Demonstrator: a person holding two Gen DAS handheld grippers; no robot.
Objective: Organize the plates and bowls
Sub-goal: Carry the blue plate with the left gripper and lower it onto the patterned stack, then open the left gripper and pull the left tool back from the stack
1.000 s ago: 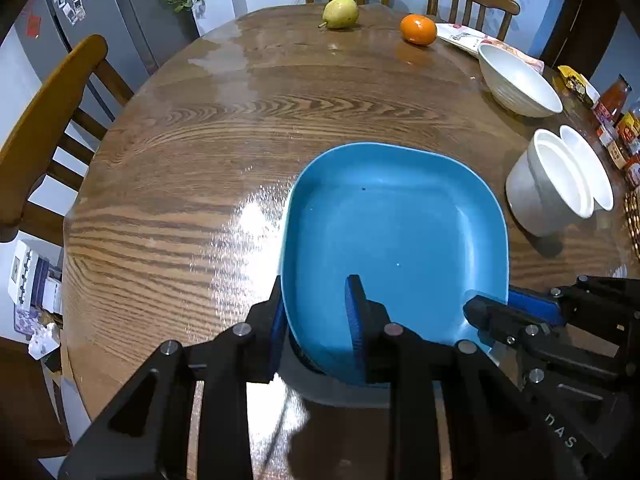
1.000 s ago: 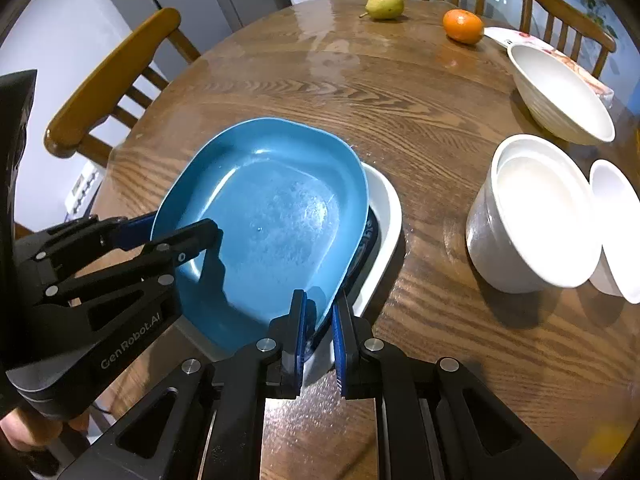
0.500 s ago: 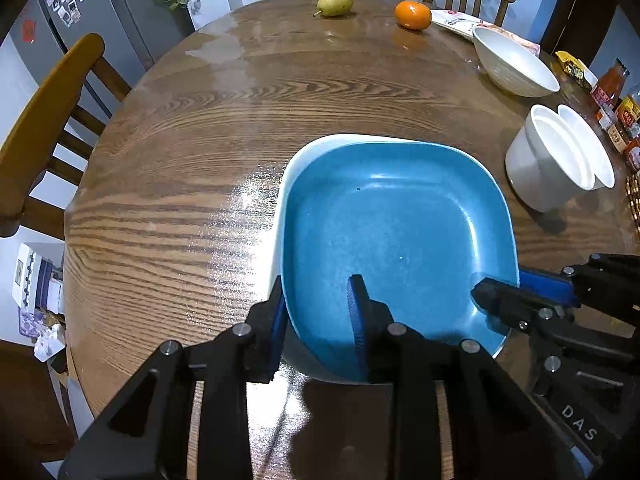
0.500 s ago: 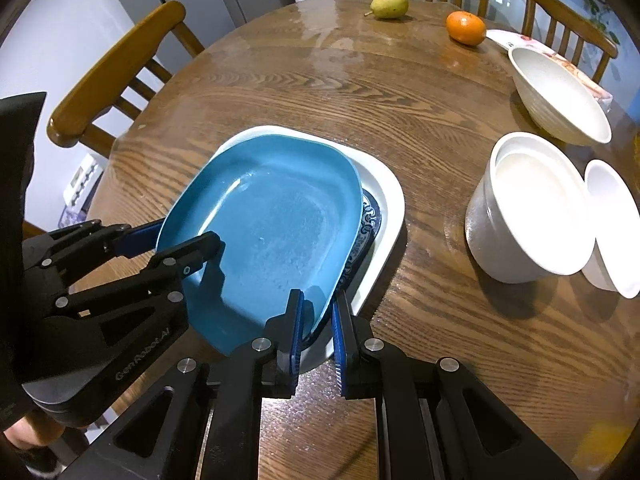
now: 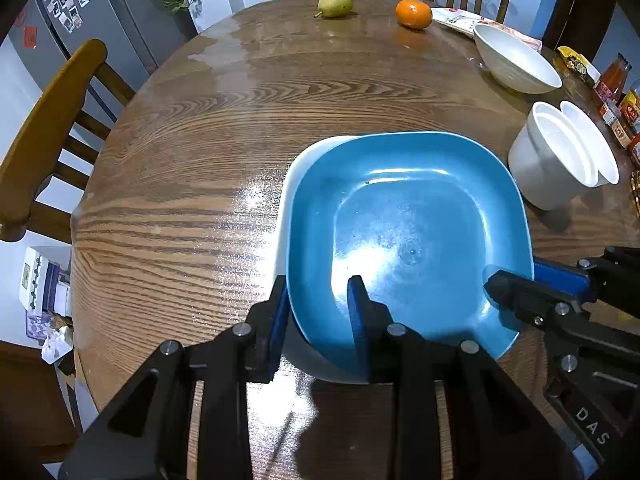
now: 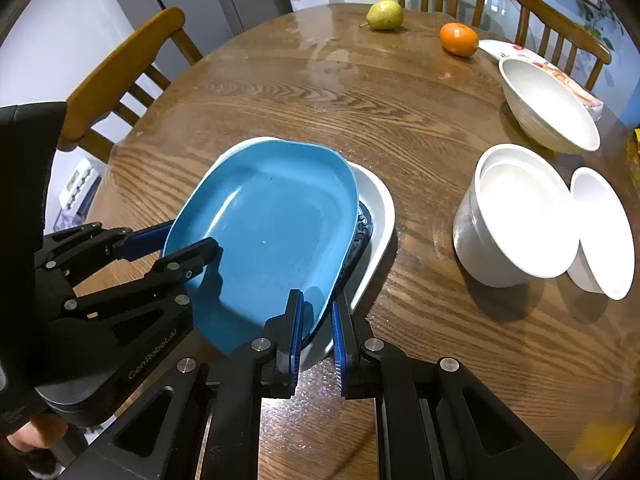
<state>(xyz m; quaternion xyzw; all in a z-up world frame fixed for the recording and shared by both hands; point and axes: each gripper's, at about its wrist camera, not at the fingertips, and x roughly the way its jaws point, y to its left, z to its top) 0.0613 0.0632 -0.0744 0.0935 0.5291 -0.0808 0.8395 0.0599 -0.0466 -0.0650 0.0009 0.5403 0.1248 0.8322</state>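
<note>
A blue square plate (image 5: 408, 232) lies almost flat over a white plate (image 5: 286, 200) near the table's front edge. My left gripper (image 5: 318, 312) is shut on the blue plate's near-left rim, one finger inside and one outside. My right gripper (image 6: 318, 320) is shut on the blue plate (image 6: 272, 232) at its near-right rim. A dark patterned plate (image 6: 362, 232) shows between the blue plate and the white plate (image 6: 380, 208). Each gripper appears in the other's view: the right gripper (image 5: 528, 276) and the left gripper (image 6: 176, 244).
To the right stand a deep white pot (image 6: 516, 220) with a small white bowl (image 6: 604, 232) leaning on it, and a wide white bowl (image 6: 548, 108) behind. An orange (image 6: 459, 39) and a pear (image 6: 385, 15) lie at the far edge. Wooden chairs (image 6: 124, 72) ring the table; jars (image 5: 612, 80) line the right.
The blue plate's far edge has come down from a tilt to nearly flat on the white plate, whose rim now shows at the left. Both grippers keep their hold.
</note>
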